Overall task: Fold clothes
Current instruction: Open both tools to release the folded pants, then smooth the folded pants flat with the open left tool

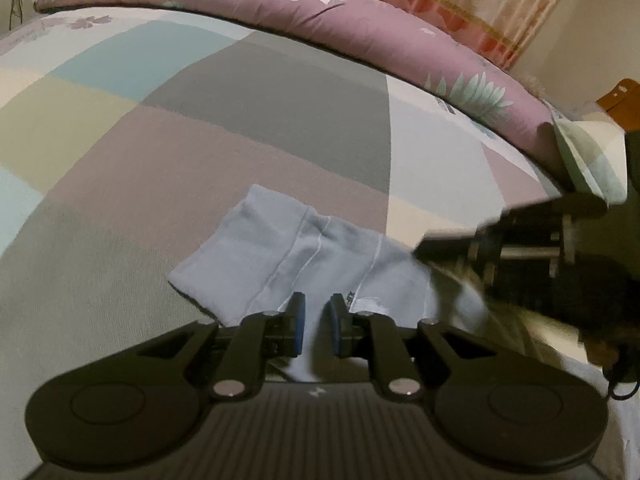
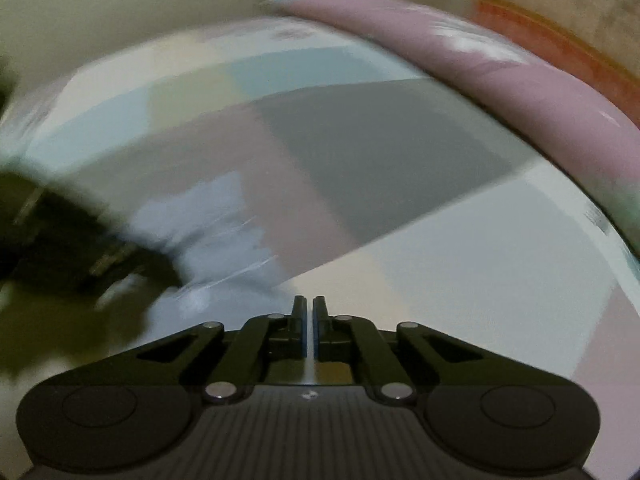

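A light blue garment (image 1: 304,252) lies flat on the bed, with white seam lines running down it. My left gripper (image 1: 318,314) hovers at its near edge, blue pads apart, and cloth shows in the gap. My right gripper (image 1: 432,246) reaches in from the right, blurred, with its tip at the garment's right edge. In the right wrist view the right gripper (image 2: 308,306) is shut, with only a thin slit between the pads and nothing seen in it. There the garment (image 2: 200,232) is a blurred blue patch to the left, beside the dark blur of the left gripper (image 2: 80,240).
The bed has a patchwork sheet (image 1: 260,100) of grey, mauve, teal and cream blocks. A purple floral quilt roll (image 1: 360,24) lines the far edge, with a curtain (image 1: 480,0) behind it. A brown wooden piece (image 1: 620,104) stands at the far right.
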{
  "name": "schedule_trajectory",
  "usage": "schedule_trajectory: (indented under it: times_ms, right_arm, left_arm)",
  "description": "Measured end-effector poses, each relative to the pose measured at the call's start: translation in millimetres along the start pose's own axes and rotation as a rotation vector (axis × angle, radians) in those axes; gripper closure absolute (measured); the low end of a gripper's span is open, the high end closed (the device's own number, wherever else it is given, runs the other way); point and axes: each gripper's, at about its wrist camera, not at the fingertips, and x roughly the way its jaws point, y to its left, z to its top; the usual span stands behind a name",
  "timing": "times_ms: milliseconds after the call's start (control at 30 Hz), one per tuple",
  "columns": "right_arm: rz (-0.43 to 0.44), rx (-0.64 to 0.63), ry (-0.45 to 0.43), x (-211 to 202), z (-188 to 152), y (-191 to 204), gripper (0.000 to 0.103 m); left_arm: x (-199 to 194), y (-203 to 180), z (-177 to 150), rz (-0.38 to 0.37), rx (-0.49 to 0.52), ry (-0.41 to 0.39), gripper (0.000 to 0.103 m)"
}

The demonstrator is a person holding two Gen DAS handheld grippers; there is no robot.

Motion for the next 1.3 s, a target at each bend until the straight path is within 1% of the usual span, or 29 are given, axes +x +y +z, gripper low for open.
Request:
schedule_trajectory:
  times_ms: [33, 67, 100, 133, 167, 200, 233, 267, 300, 367, 433, 533, 600, 733, 833, 900, 967, 1067, 1133, 1200, 1233, 1267, 1300]
  right_arm:
    - [-0.001, 0.059, -0.008, -4.6, 2.0, -9.3, 0.095]
    - [0.013, 0.097, -0.017, -12.9, 1.6, -15.5, 0.092]
    - [0.008, 0.118, -0.027, -24.3, -1.6, -18.8, 0.088]
    - [-0.007, 0.132, -0.033, -37.2, -7.0, -20.7, 0.084]
    - [-0.026, 0.149, -0.033, -50.4, -14.3, -22.5, 0.076]
    - [-0.05, 0.177, -0.024, -64.4, -25.8, -24.0, 0.067]
    - [-0.077, 0.216, -0.01, -78.6, -40.5, -25.7, 0.063]
    - [-0.096, 0.257, 0.008, -93.0, -58.7, -26.9, 0.055]
    - [-0.112, 0.295, 0.033, -108.7, -80.4, -27.1, 0.054]
    - [-0.145, 0.372, 0.082, -140.2, -123.8, -27.5, 0.054]
    - [-0.181, 0.413, 0.14, -173.5, -168.2, -27.5, 0.054]
    - [-0.244, 0.452, 0.224, -223.9, -230.8, -34.5, 0.054]
    - [-0.29, 0.484, 0.258, -255.5, -266.1, -48.0, 0.054]
    - [-0.395, 0.541, 0.27, -310.5, -326.7, -84.7, 0.054]
    - [-0.444, 0.56, 0.257, -338.7, -363.7, -108.9, 0.054]
    - [-0.444, 0.557, 0.23, -348.5, -380.5, -122.0, 0.054]
    - [-0.407, 0.539, 0.209, -350.8, -392.7, -133.3, 0.054]
    - [-0.335, 0.467, 0.221, -340.3, -400.4, -139.9, 0.054]
    - [-0.3, 0.424, 0.252, -326.8, -402.1, -140.2, 0.054]
    - [-0.277, 0.398, 0.254, -323.0, -404.6, -136.8, 0.055]
    - [-0.272, 0.401, 0.254, -323.2, -404.4, -135.3, 0.061]
    - [-0.271, 0.404, 0.255, -323.0, -403.8, -133.9, 0.084]
    - [-0.273, 0.408, 0.257, -322.4, -402.8, -132.8, 0.1]
  left_arm:
    - [-1.9, -0.7, 1.7, 0.009, -0.004, 0.004, 0.091]
    - [-5.4, -2.6, 3.3, 0.009, -0.001, -0.001, 0.09]
    - [-9.6, -6.7, 4.6, -0.003, 0.019, -0.012, 0.088]
    - [-9.3, -13.5, 4.0, -0.006, 0.056, -0.006, 0.085]
    - [-8.4, -20.6, 3.2, -0.009, 0.095, 0.003, 0.076]
    - [-7.6, -27.6, 2.3, -0.012, 0.134, 0.011, 0.067]
    - [-6.8, -34.7, 1.5, -0.015, 0.173, 0.02, 0.063]
    - [-1.0, -39.9, -2.1, 0.002, 0.208, 0.056, 0.062]
    - [4.1, -44.2, -6.9, 0.029, 0.237, 0.088, 0.062]
    - [-3.8, -54.2, -12.7, 0.035, 0.272, 0.085, 0.062]
    - [-12.7, -64.2, -18.2, 0.038, 0.306, 0.079, 0.062]
    - [-23.7, -90.7, -33.5, 0.01, 0.341, 0.096, 0.062]
    - [-27.8, -111.8, -44.9, -0.015, 0.351, 0.111, 0.062]
    - [-27.9, -161.6, -70.0, -0.076, 0.342, 0.148, 0.062]
    - [-28.0, -198.9, -88.8, -0.122, 0.336, 0.176, 0.062]
    - [-27.7, -222.5, -100.5, -0.145, 0.346, 0.195, 0.062]
    - [-27.2, -244.3, -110.9, -0.158, 0.376, 0.214, 0.062]
    - [-28.2, -270.2, -121.9, -0.172, 0.431, 0.239, 0.062]
    - [-29.8, -283.1, -127.1, -0.172, 0.465, 0.247, 0.062]
    - [-33.1, -292.4, -129.5, -0.171, 0.488, 0.243, 0.062]
    - [-35.4, -296.3, -130.9, -0.17, 0.497, 0.239, 0.062]
    - [-36.1, -299.0, -131.9, -0.166, 0.501, 0.239, 0.062]
    - [-37.0, -302.2, -133.4, -0.163, 0.501, 0.24, 0.062]
